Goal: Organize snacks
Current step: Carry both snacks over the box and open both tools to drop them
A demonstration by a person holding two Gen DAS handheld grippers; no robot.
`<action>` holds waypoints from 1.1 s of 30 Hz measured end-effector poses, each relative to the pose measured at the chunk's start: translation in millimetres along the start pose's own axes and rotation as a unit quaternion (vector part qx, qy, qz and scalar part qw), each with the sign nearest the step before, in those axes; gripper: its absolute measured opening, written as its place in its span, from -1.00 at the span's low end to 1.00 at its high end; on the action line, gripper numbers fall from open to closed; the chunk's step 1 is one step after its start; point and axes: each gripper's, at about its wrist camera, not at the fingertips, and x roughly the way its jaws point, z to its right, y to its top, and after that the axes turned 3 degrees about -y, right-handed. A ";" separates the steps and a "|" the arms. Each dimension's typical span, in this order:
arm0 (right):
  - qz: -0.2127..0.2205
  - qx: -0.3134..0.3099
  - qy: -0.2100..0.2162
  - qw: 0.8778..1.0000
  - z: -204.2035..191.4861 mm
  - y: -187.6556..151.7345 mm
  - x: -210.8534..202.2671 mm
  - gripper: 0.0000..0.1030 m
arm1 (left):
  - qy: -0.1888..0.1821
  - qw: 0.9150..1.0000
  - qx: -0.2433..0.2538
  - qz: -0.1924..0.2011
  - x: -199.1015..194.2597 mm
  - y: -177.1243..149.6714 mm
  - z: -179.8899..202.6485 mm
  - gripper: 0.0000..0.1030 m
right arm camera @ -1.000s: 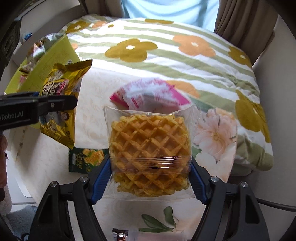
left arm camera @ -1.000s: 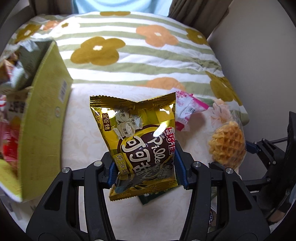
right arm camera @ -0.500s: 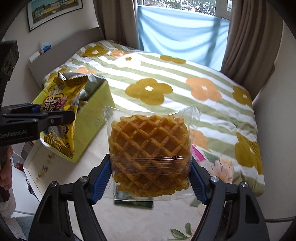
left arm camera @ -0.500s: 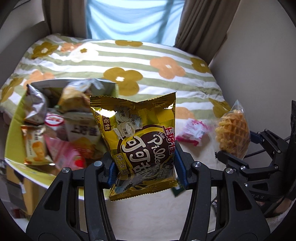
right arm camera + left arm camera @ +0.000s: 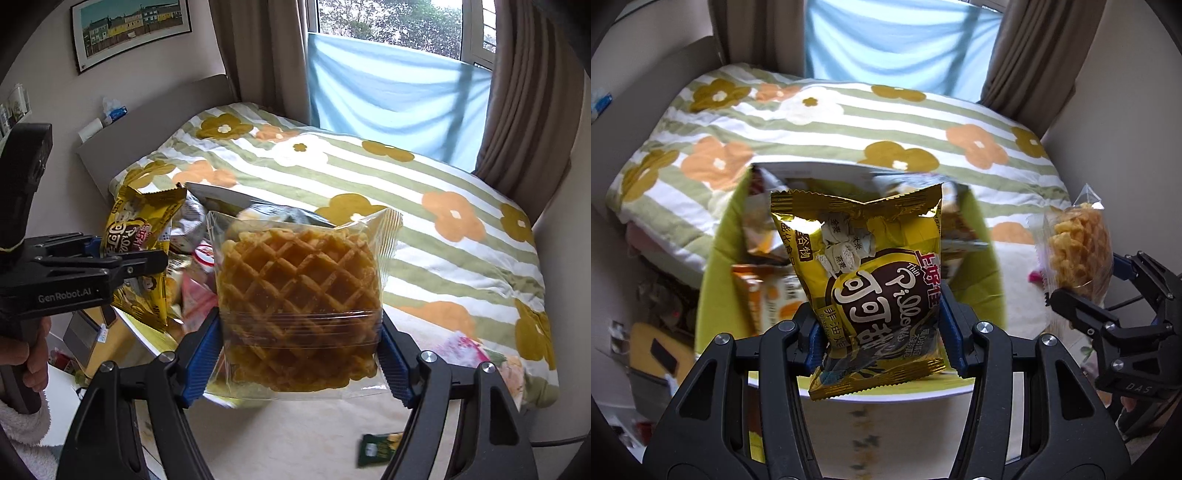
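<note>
Left wrist view, tool: the left gripper (image 5: 882,339) is clamped on a gold snack bag (image 5: 868,284), its blue pads pressing the bag's lower sides.
Left wrist view, task's thing: the bag hangs upright directly above the green box (image 5: 718,258), which already holds several packets.
Left wrist view, step: delivery to the box, judged as the carrying part nearly done and the drop not yet made.
Left wrist view, next move: lower the bag into a free spot among the packets, then part the jaws; the box looks crowded, so it may rest on top.
Left wrist view, neighbour: the right gripper (image 5: 1082,295) is at the right edge with its waffle pack (image 5: 1075,251).

Right wrist view, tool: the right gripper (image 5: 301,354) squeezes a clear waffle pack (image 5: 299,310) between its blue pads.
Right wrist view, task's thing: the pack is held in the air just right of the box, partly in front of it.
Right wrist view, next move: shift left over the box once the left gripper (image 5: 122,258) has cleared.
Right wrist view, surface: a pale table (image 5: 295,435) with a small green packet (image 5: 378,448) left on it.
Right wrist view, room: a bed with a flowered, striped quilt (image 5: 369,177), brown curtains (image 5: 532,96), a window with a blue cloth, a framed picture (image 5: 131,26).
</note>
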 end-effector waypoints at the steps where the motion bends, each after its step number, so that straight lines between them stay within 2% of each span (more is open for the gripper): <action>1: -0.002 0.006 0.000 1.000 -7.7 2.3 4.6 0.41 | 0.000 1.000 0.000 -0.005 2.9 -0.7 -9.9 -0.07; 7: -0.016 0.043 -0.001 0.999 -40.6 12.6 27.9 0.41 | -0.009 0.999 0.009 -0.039 28.0 -3.9 -58.7 -0.07; 9: -0.021 0.049 -0.006 0.999 -46.5 12.0 29.3 0.42 | -0.014 0.999 0.017 -0.047 34.6 -3.2 -63.8 0.09; 10: -0.023 0.053 -0.009 0.998 -49.4 12.0 30.5 0.42 | -0.014 0.998 0.023 -0.049 37.0 -3.7 -65.8 0.39; 11: -0.027 0.056 -0.012 0.998 -51.2 11.4 31.9 0.42 | -0.008 0.998 0.028 -0.049 38.1 -5.3 -67.0 0.82; 12: -0.031 0.059 -0.013 0.998 -51.6 10.8 32.7 0.42 | -0.001 0.998 0.033 -0.046 38.0 -6.4 -67.5 0.97; 16: -0.046 0.072 -0.015 0.996 -51.8 10.1 37.4 0.42 | -0.004 0.998 0.035 -0.044 36.3 -13.4 -70.8 1.00; 21: -0.059 0.074 -0.012 0.995 -53.7 5.5 41.4 0.42 | -0.015 0.999 0.002 -0.045 31.1 -27.5 -82.7 1.00; 26: -0.067 0.095 0.013 0.993 -55.1 6.6 49.3 0.47 | -0.012 0.999 -0.006 -0.043 25.4 -32.6 -85.5 1.00; 30: -0.052 0.092 0.008 0.994 -59.6 6.2 49.9 0.92 | -0.010 0.999 -0.012 -0.039 21.0 -33.3 -86.5 1.00; 33: -0.033 0.087 0.009 0.996 -59.8 4.2 43.7 0.94 | -0.006 0.999 -0.013 -0.037 17.8 -35.6 -84.6 1.00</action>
